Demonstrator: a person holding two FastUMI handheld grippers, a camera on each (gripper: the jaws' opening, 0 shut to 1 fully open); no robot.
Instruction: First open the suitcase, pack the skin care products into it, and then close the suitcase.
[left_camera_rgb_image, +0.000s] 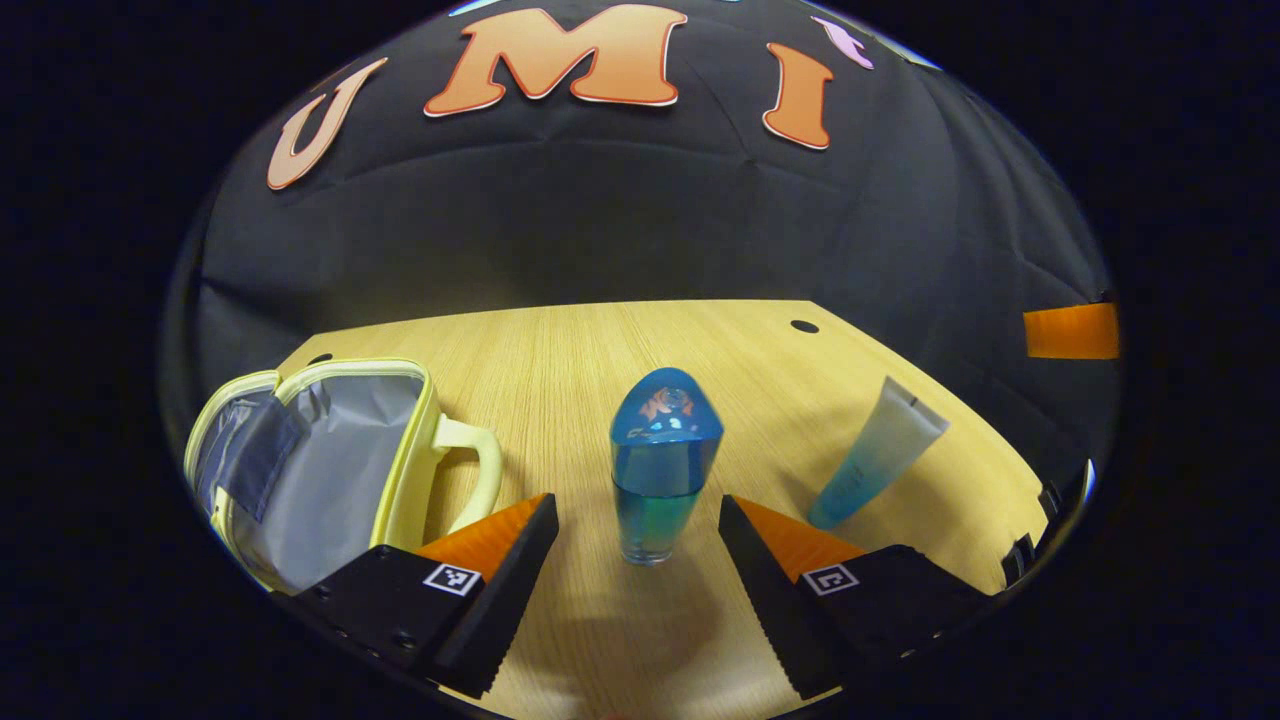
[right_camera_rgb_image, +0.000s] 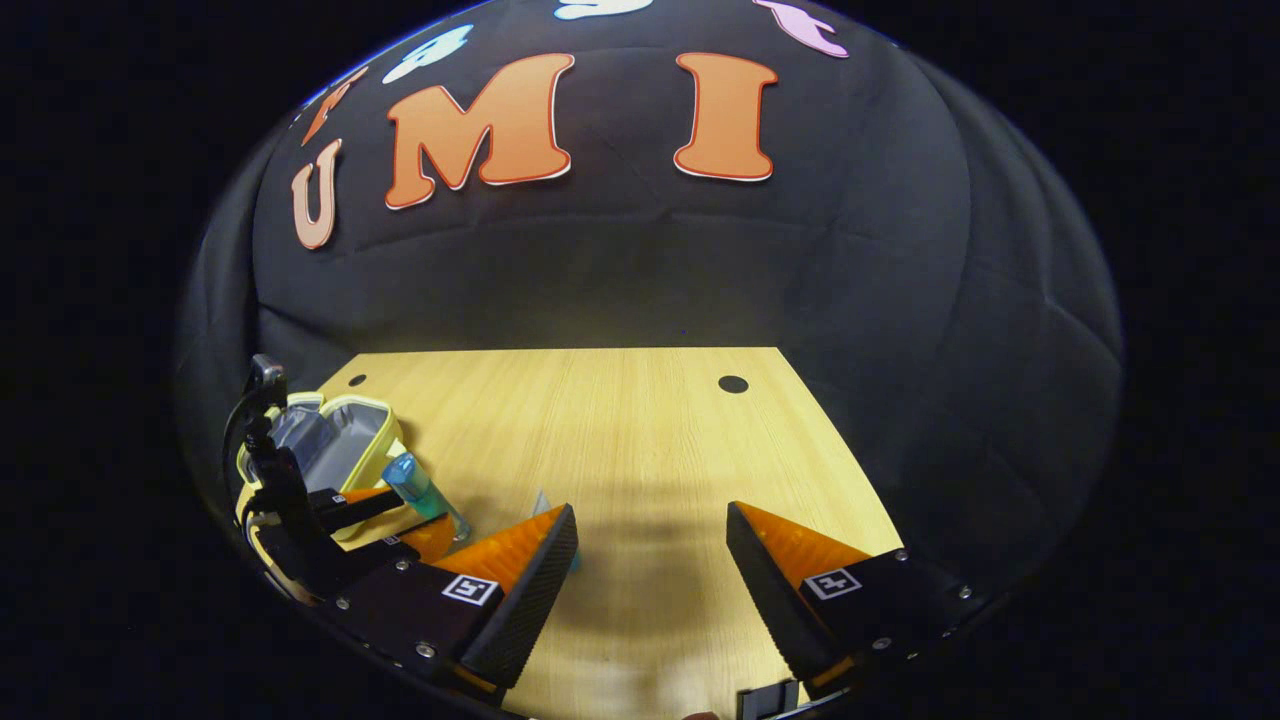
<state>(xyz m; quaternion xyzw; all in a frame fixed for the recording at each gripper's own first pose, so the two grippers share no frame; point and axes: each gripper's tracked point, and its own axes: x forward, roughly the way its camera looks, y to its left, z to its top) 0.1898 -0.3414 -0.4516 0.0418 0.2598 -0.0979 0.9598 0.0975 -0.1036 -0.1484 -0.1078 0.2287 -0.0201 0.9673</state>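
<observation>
Left gripper (left_camera_rgb_image: 637, 545), jaws wide, frames the upright blue bottle (left_camera_rgb_image: 663, 465) beside the open suitcase (left_camera_rgb_image: 320, 465); right gripper (right_camera_rgb_image: 650, 560) gapes over bare surface (right_camera_rgb_image: 620, 430).

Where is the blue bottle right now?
In the left gripper view, the blue bottle stands upright on the wooden table, between the open left gripper fingers, with the yellow suitcase to its left and a tube to its right.

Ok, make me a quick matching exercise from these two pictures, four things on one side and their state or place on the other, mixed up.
Things:
1. suitcase
2. blue bottle
3. tube
4. right gripper

States:
A. lying flat on the table
B. open, holding nothing
C. standing upright between the left gripper's fingers
D. lid open, grey lining showing

Pairs: 1-D, 2-C, 3-A, 4-B
</observation>
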